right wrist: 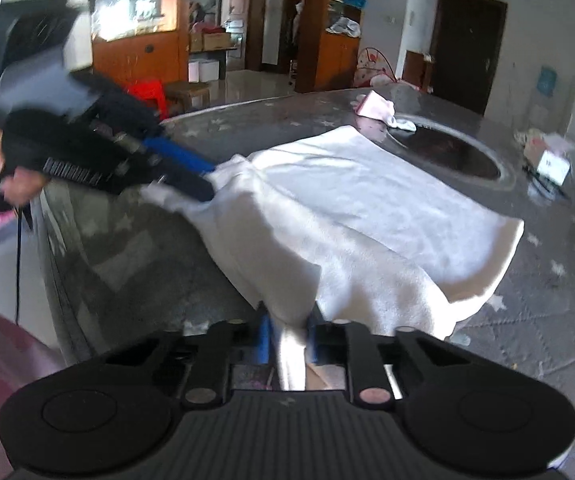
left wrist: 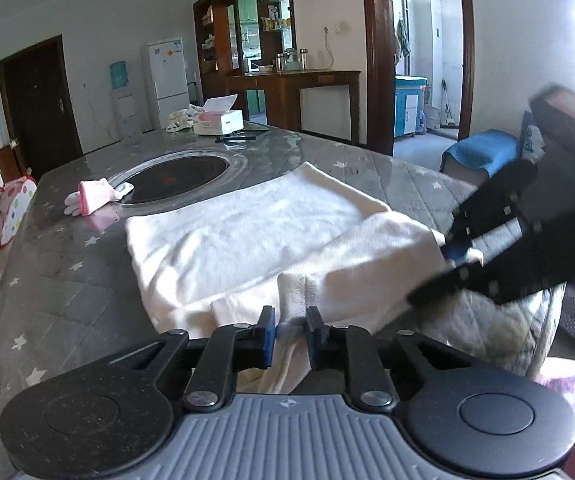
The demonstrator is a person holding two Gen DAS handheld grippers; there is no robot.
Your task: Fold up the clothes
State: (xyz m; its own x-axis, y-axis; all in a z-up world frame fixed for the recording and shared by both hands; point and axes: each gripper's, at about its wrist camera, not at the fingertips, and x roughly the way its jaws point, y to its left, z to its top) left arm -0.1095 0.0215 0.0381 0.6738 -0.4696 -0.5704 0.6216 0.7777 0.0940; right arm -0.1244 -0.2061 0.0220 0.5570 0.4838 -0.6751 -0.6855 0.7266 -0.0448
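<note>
1. I read the left wrist view first. The left gripper [left wrist: 290, 326] sat at the near edge of the white towel [left wrist: 247, 232], its blue pads [left wrist: 270, 328] close together with a fold of the cloth pinched between them.
2. The towel lay spread on the grey star-patterned table cover [left wrist: 63, 276], its near edge lifted and bunched toward both tools.
3. That view showed the right gripper [left wrist: 453, 256] from the side, blurred, its fingers closed on the towel's right near corner.
4. Only that view showed the tissue box [left wrist: 218, 120] clearly at the far end of the table, with the white refrigerator [left wrist: 166, 80] behind it.
5. In the right wrist view, the right gripper [right wrist: 287, 340] had a strip of towel [right wrist: 367, 208] running down between its narrowly set fingers, gripped there.
6. That view alone showed the person's hand [right wrist: 11, 184] holding the left gripper [right wrist: 207, 184], whose blue fingers clamped the towel's opposite corner.
7. Both views showed the pink-and-white sock [left wrist: 95, 196] [right wrist: 375, 110] beside the round dark inset [left wrist: 175, 176] [right wrist: 451, 152], apart from the towel.
</note>
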